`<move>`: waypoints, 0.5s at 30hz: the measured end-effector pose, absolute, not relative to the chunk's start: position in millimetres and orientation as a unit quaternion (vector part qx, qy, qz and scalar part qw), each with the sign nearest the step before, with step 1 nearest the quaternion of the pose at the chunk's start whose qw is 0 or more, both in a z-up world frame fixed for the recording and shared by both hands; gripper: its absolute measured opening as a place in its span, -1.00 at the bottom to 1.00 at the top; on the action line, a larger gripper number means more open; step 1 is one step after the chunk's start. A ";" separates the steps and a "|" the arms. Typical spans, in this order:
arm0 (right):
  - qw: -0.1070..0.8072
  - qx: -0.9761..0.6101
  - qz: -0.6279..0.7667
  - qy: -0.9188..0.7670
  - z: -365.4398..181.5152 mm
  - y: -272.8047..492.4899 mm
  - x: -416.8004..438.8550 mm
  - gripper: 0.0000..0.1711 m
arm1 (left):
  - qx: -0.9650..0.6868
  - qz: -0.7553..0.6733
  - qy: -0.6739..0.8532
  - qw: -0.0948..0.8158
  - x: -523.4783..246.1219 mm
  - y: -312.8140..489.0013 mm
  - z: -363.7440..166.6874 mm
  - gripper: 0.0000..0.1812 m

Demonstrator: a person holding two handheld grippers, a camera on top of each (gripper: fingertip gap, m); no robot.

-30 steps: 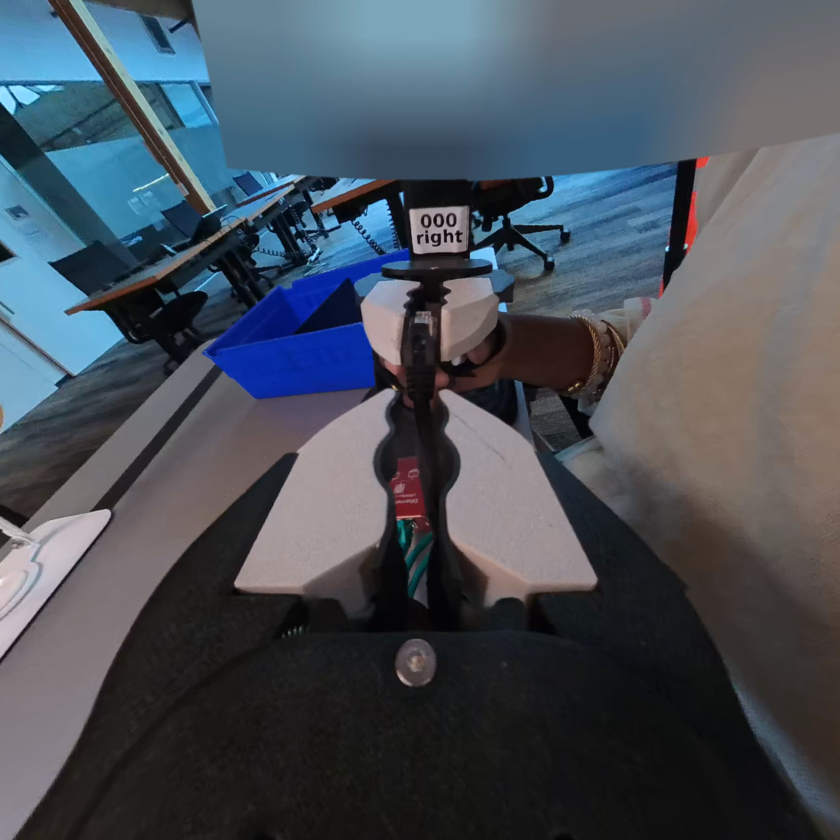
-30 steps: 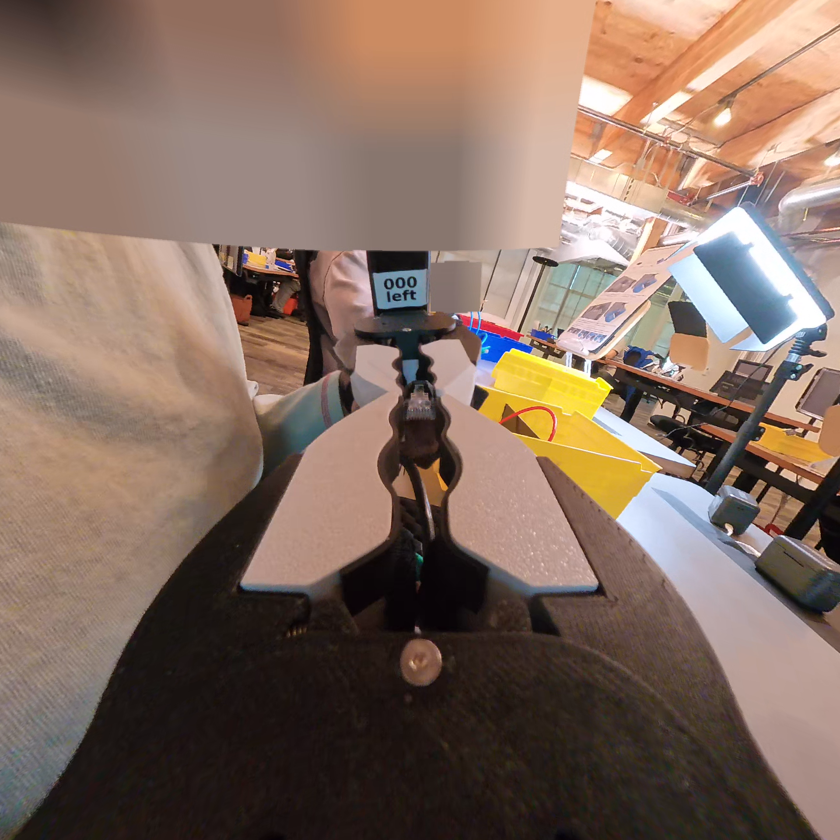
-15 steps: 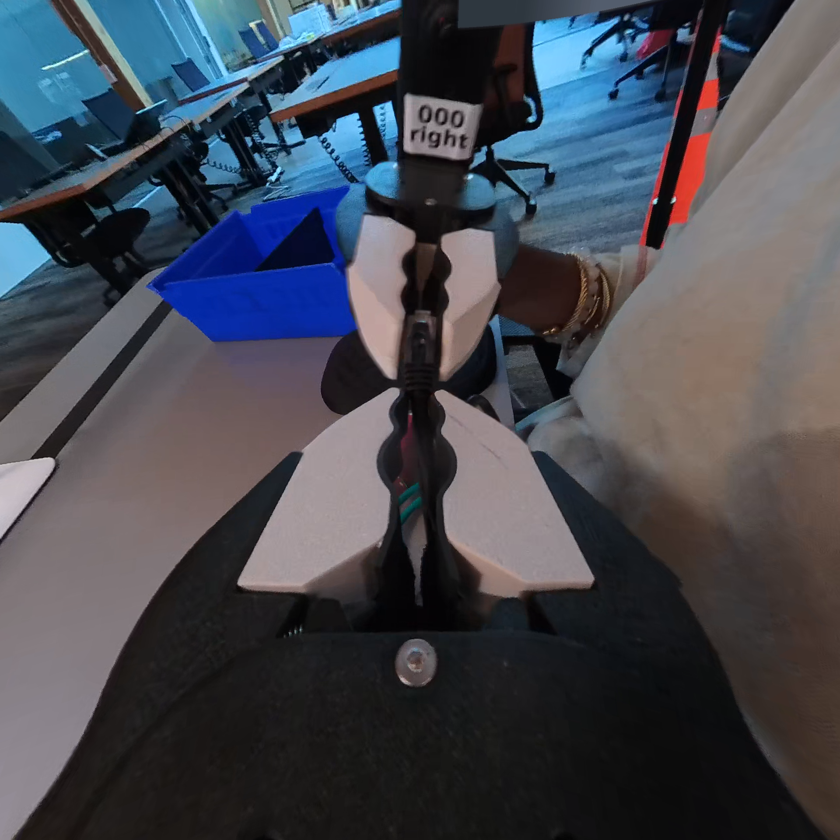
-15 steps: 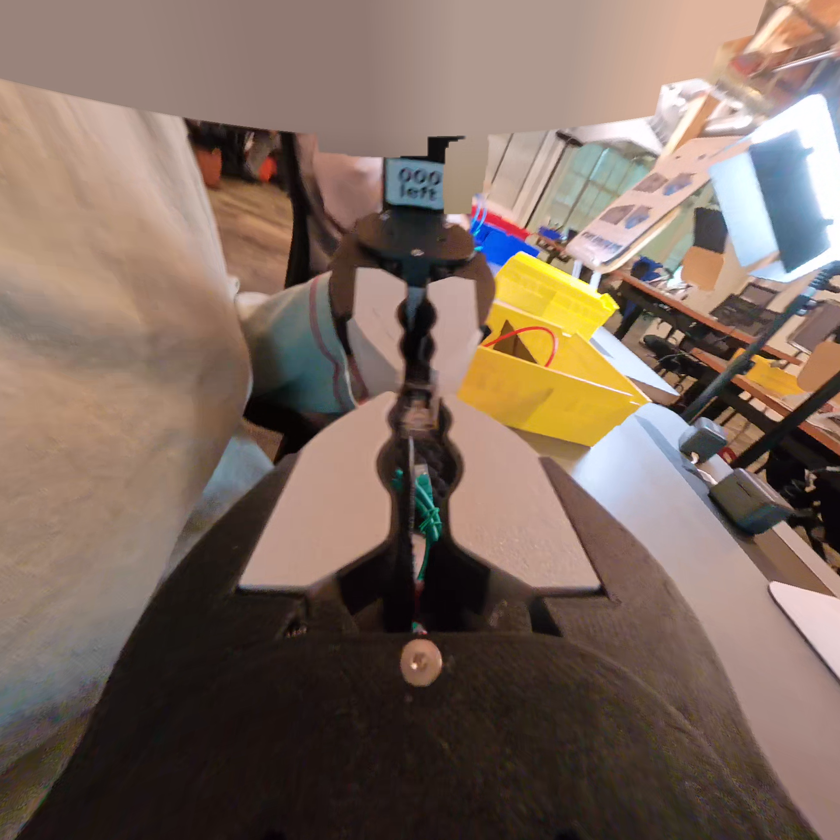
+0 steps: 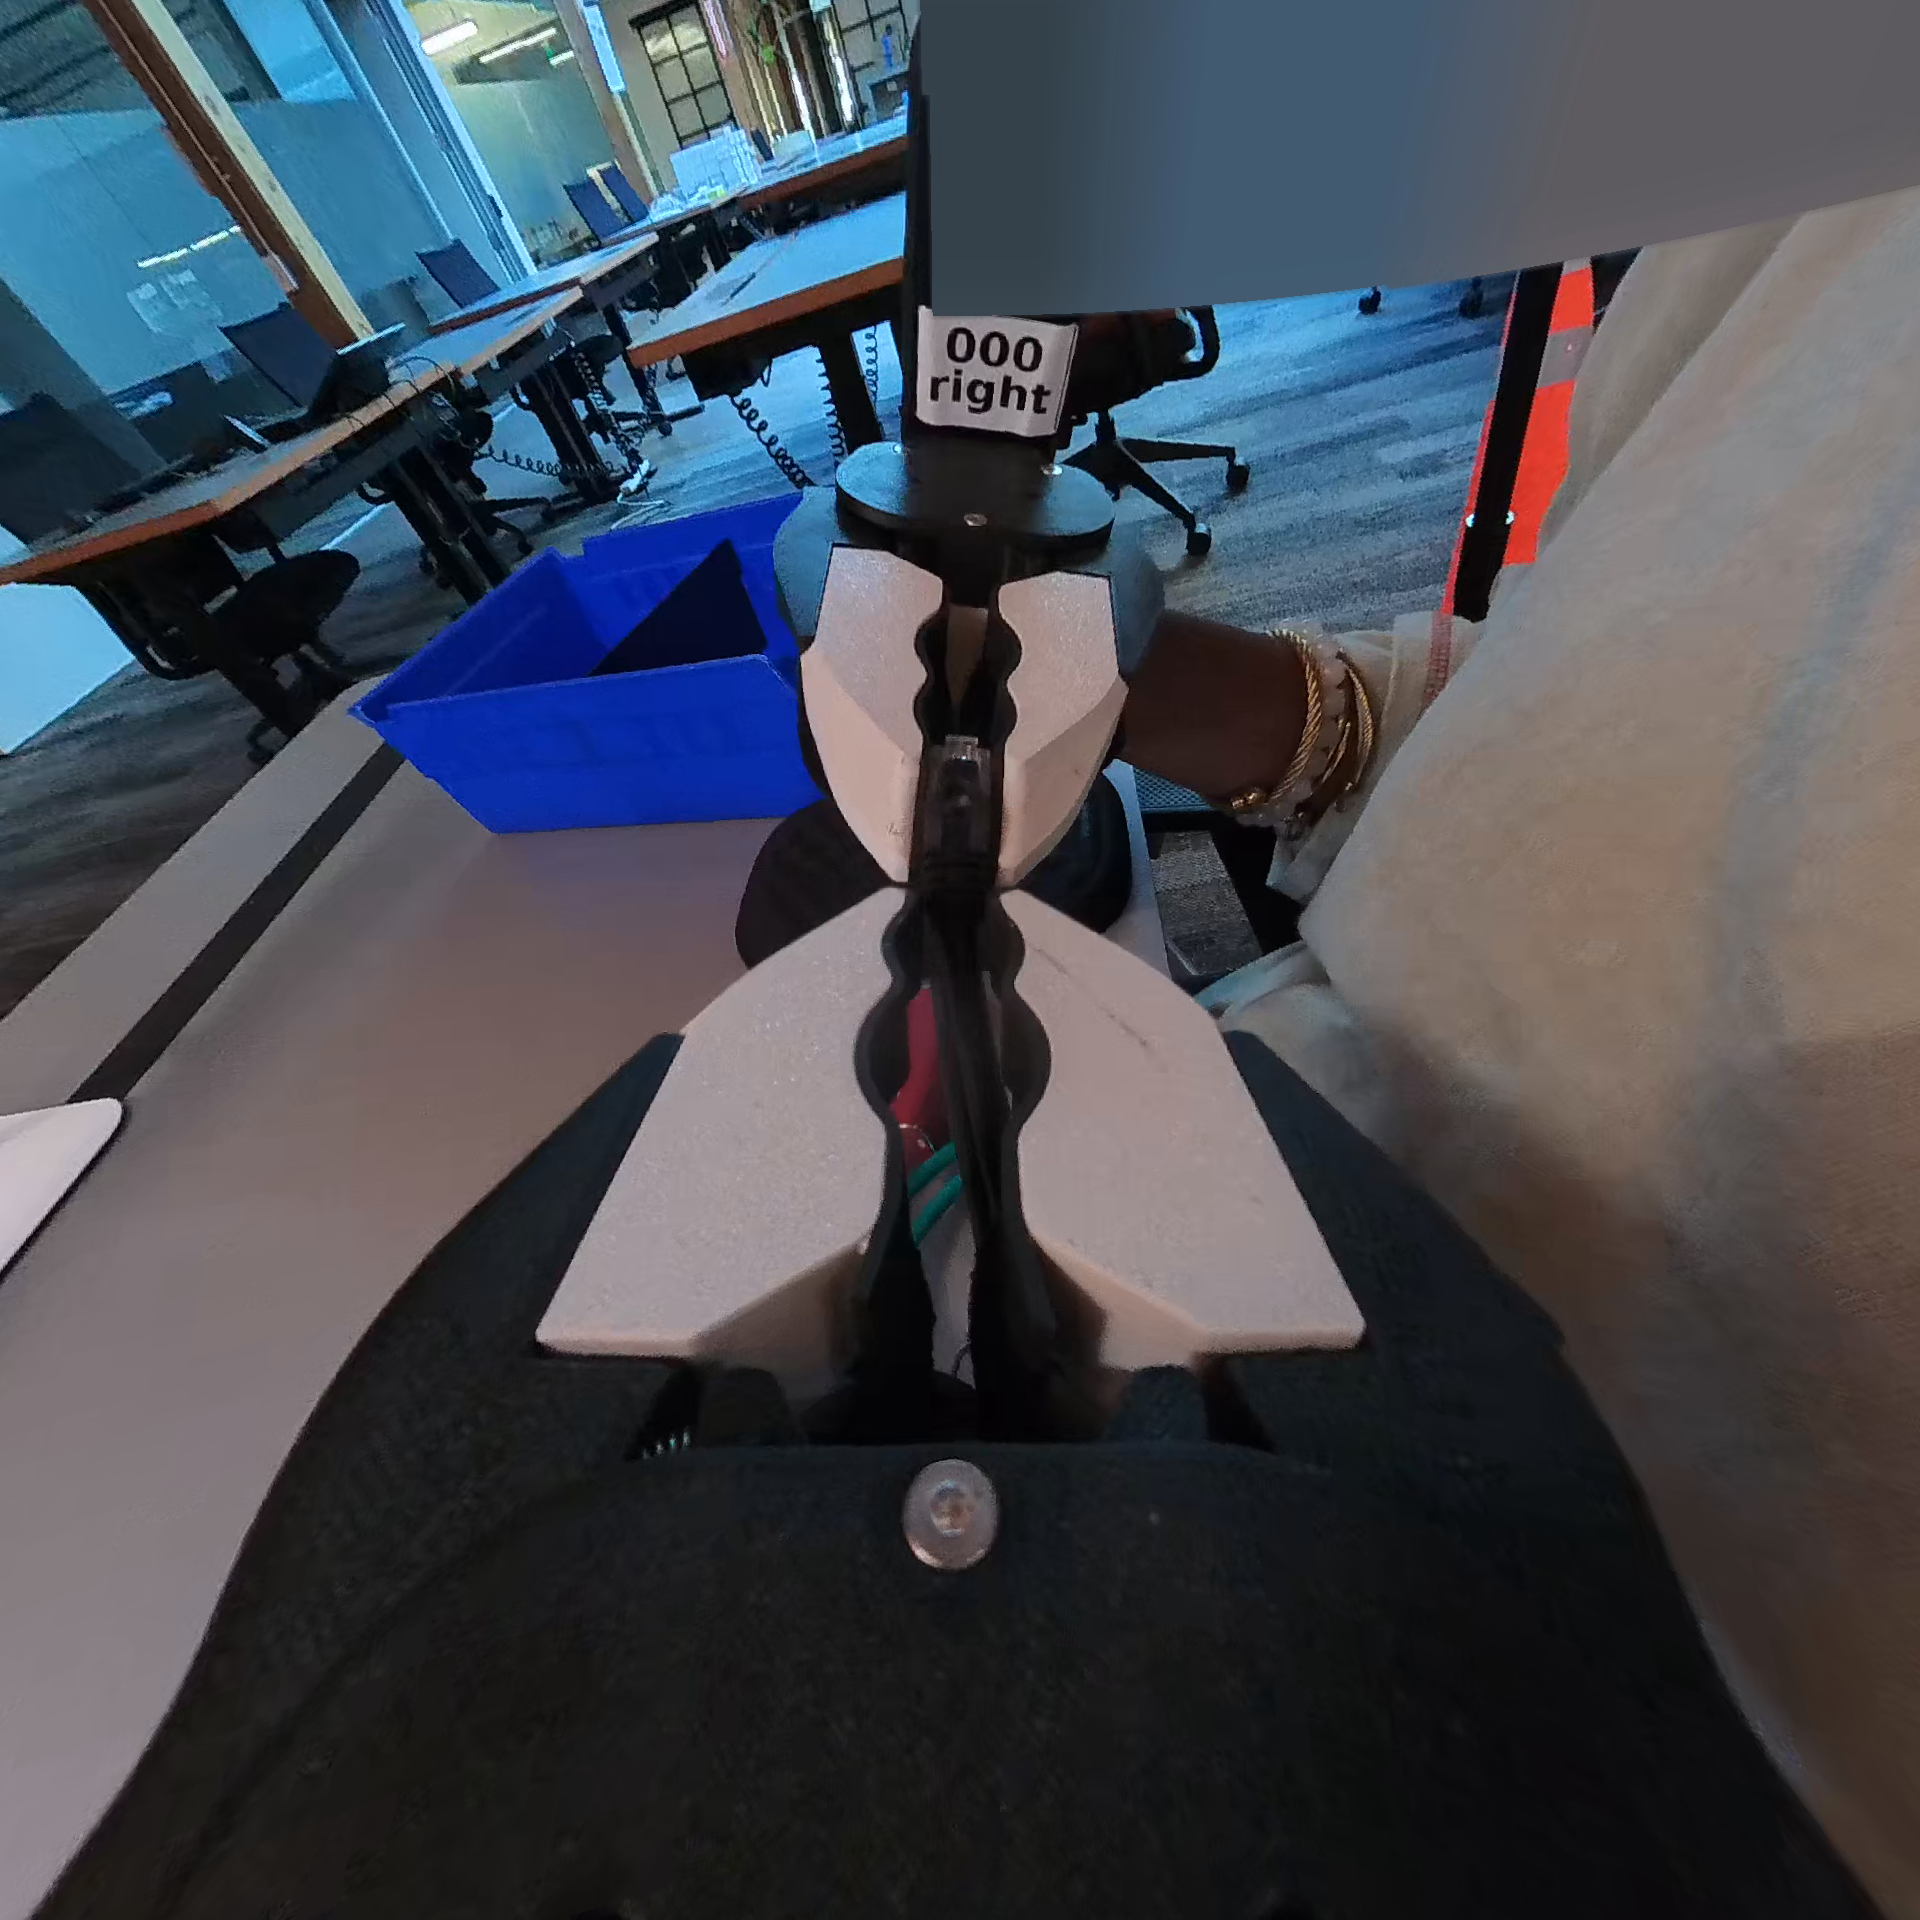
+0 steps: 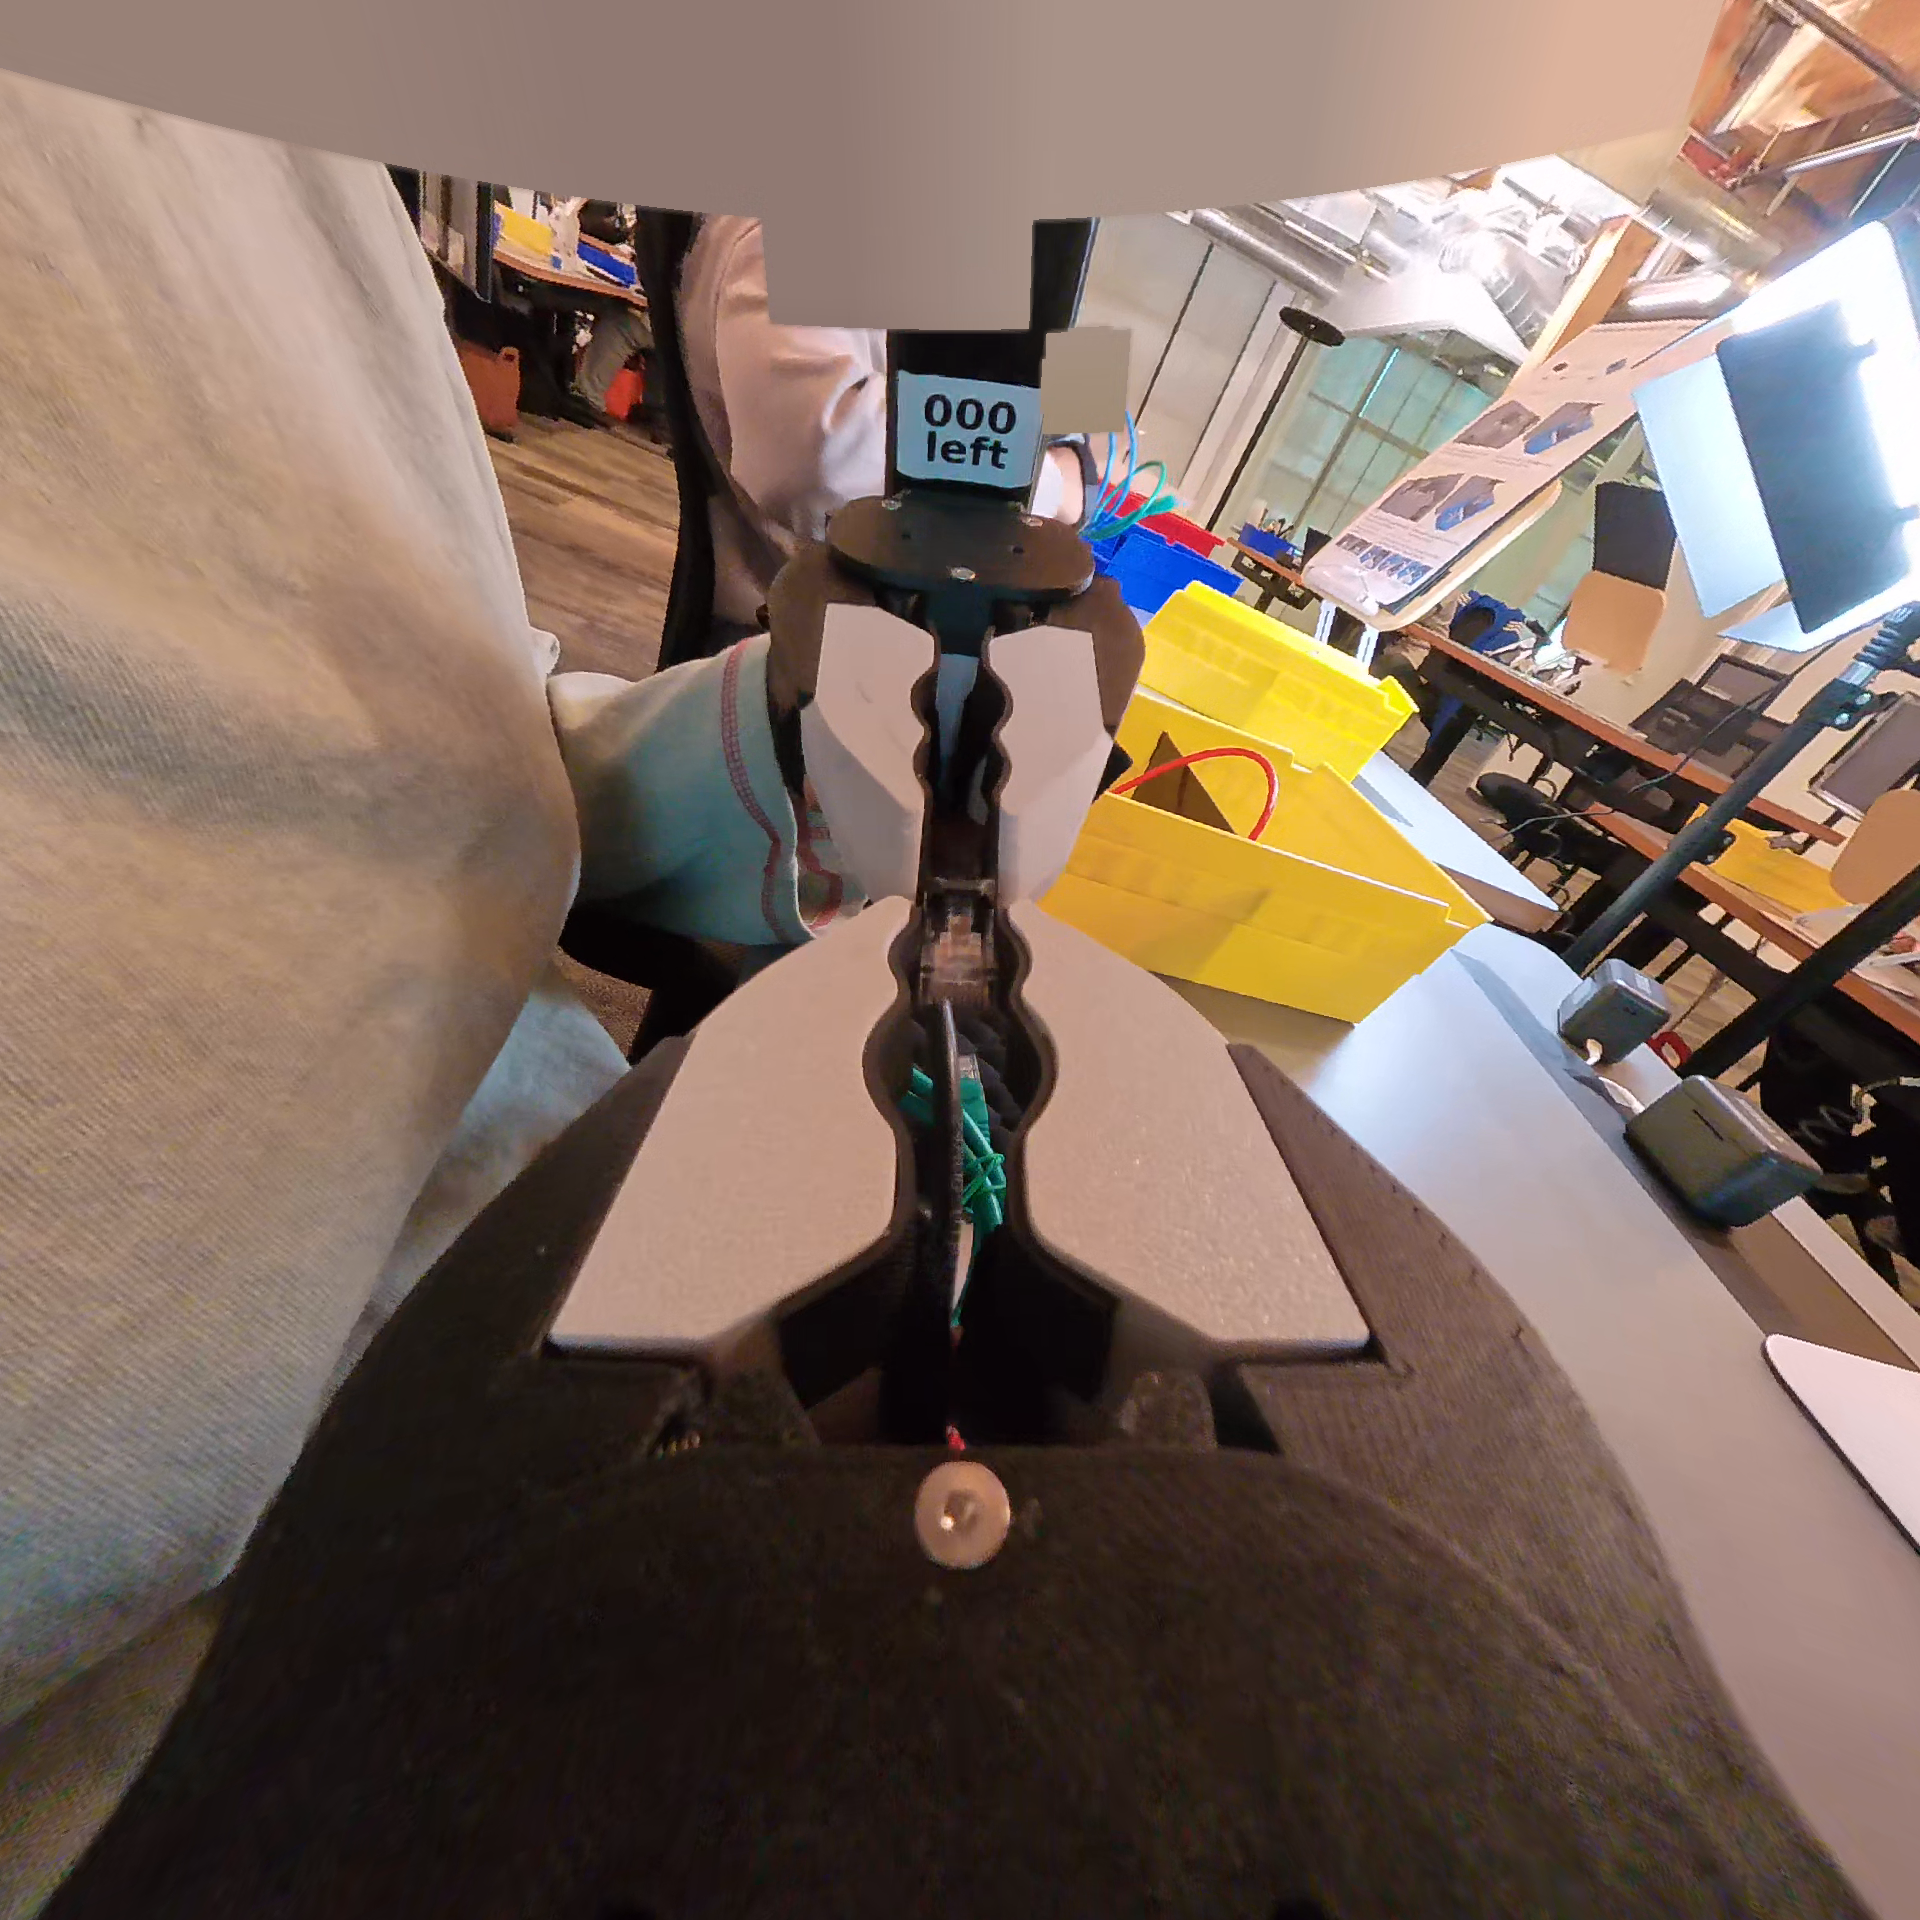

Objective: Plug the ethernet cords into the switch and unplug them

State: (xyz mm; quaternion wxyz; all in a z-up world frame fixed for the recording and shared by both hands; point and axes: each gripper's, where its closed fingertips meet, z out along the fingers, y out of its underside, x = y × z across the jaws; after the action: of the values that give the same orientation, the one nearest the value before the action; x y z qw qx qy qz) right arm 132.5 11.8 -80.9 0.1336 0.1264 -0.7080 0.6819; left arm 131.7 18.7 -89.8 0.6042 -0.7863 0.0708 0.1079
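My two grippers face each other tip to tip above the grey table (image 5: 312,1039). My left gripper (image 5: 951,902) is shut on a black ethernet cord (image 5: 966,1039) that runs back between its white fingers. The cord's plug (image 5: 954,790) sticks out into my right gripper (image 5: 956,857), which is shut on it. In the right wrist view the clear plug (image 6: 956,940) sits at the tip of my right gripper (image 6: 956,912), with my left gripper (image 6: 961,873) just beyond. Green cords (image 6: 977,1143) show below through the finger gap. No switch is in view.
A blue bin (image 5: 603,727) stands on the table behind the grippers. Yellow bins (image 6: 1247,894) stand on the other side. Two grey boxes (image 6: 1714,1153) and a white pad (image 6: 1849,1423) lie along the table. The person's cream sleeve and body (image 5: 1610,935) are close beside. Left and right tips are no more than a few centimetres apart.
The two grippers have come closer and now meet tip to tip. Both views tipped down, then back up. The cord has stayed held between them.
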 end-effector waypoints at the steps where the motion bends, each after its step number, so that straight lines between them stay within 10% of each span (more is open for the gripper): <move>1: 0.133 0.126 0.682 -0.708 -81.0 11.3 132.6 -0.85 | -0.787 0.112 0.071 0.603 130.9 18.9 -90.4 -0.87; 9: 0.141 0.113 0.672 -0.719 -81.4 13.7 128.2 -0.85 | -0.798 0.115 0.056 0.589 128.1 17.8 -90.6 -0.89; 15: 0.174 0.024 0.546 -0.819 -123.4 52.1 89.3 -0.34 | -0.783 0.261 -0.026 0.564 114.7 -68.8 -35.3 -0.89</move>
State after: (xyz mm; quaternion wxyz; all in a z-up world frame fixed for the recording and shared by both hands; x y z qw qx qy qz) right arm 89.3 52.1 -123.4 0.1740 0.0238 -0.8190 0.5463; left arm 114.7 -68.8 -35.3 0.5635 -0.7835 -0.0263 0.2606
